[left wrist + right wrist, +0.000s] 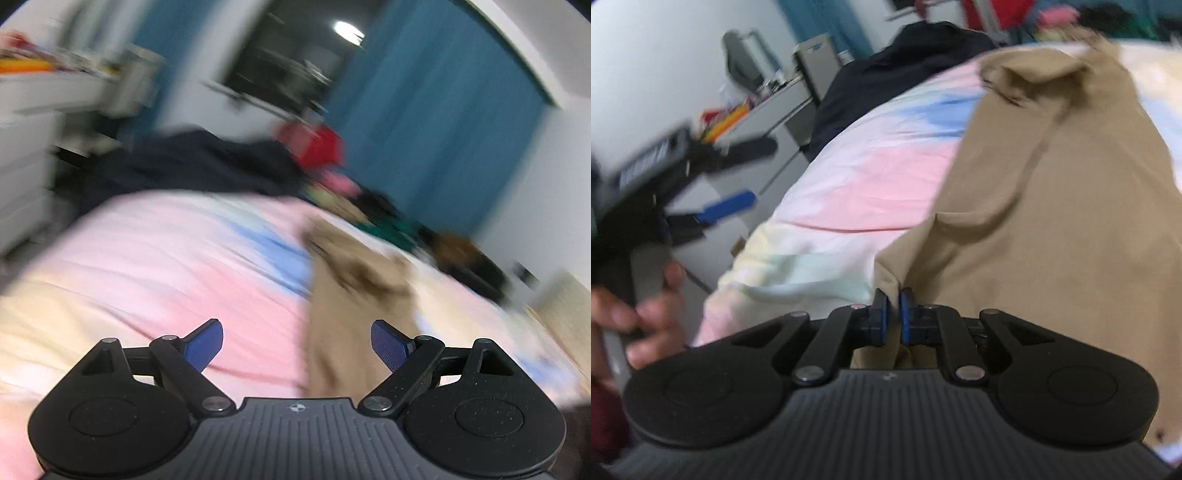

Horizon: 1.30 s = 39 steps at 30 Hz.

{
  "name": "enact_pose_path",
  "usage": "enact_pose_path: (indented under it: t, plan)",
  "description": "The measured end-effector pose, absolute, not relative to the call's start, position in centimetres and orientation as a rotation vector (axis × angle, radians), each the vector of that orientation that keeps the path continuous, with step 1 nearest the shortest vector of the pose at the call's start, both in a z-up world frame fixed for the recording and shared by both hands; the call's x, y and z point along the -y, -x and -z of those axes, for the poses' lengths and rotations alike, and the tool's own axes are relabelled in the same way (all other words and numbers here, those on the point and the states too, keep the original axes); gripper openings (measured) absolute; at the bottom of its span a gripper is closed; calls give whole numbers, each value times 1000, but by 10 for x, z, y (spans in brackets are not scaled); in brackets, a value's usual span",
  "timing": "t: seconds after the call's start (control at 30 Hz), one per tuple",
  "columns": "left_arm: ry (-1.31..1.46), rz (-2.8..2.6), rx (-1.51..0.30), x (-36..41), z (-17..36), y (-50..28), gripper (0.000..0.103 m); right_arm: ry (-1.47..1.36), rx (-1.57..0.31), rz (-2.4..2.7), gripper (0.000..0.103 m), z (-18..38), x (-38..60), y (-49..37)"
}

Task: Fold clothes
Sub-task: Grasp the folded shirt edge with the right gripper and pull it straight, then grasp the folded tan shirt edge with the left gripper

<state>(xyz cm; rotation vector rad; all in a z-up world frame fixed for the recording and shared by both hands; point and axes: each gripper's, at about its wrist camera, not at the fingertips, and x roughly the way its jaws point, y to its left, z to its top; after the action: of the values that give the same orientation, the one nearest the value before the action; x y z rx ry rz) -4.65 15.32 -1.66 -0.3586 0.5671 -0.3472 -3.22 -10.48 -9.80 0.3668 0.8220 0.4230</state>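
A tan garment lies spread on a bed with a pink, blue and pale yellow sheet. My right gripper is shut on the garment's near corner, the cloth pinched between the blue pads. In the left wrist view the tan garment lies ahead and to the right, blurred. My left gripper is open and empty above the pink sheet, just left of the garment. The left gripper also shows in the right wrist view at far left, held by a hand.
A dark navy garment and a pile of red, pink and green clothes lie at the bed's far end. White drawers with clutter stand left of the bed. Blue curtains hang behind.
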Motion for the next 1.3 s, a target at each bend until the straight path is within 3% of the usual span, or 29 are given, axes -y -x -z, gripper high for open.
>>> enact_pose_path:
  t: [0.37, 0.43, 0.5, 0.57, 0.6, 0.63, 0.67, 1.03, 1.2, 1.3]
  plan:
    - [-7, 634, -736, -70, 41, 63, 70, -662, -762, -235, 14, 107, 208, 66]
    - [-77, 638, -765, -57, 49, 65, 69, -645, -735, -167, 25, 100, 217, 70]
    - [-171, 657, -816, -40, 59, 64, 66, -652, -692, -117, 62, 93, 230, 75]
    - [-271, 677, -868, -26, 74, 65, 52, -669, -637, -78, 86, 87, 242, 81]
    - [-326, 671, -888, -19, 79, 66, 45, -666, -623, -62, 85, 86, 246, 82]
    - [-370, 663, -899, -15, 83, 68, 25, -658, -620, -48, 85, 86, 250, 82]
    - [-393, 659, -894, -14, 84, 70, 11, -651, -616, -35, 85, 85, 254, 82]
    - [-619, 663, -599, -6, 37, 139, 7, -779, -749, 76, 85, 116, 270, 70]
    - [-656, 806, -755, 26, 68, 132, 10, -849, -825, 33, 85, 126, 271, 62]
    - [-620, 867, -885, 28, 79, 117, 25, -865, -837, 35, 85, 129, 272, 62]
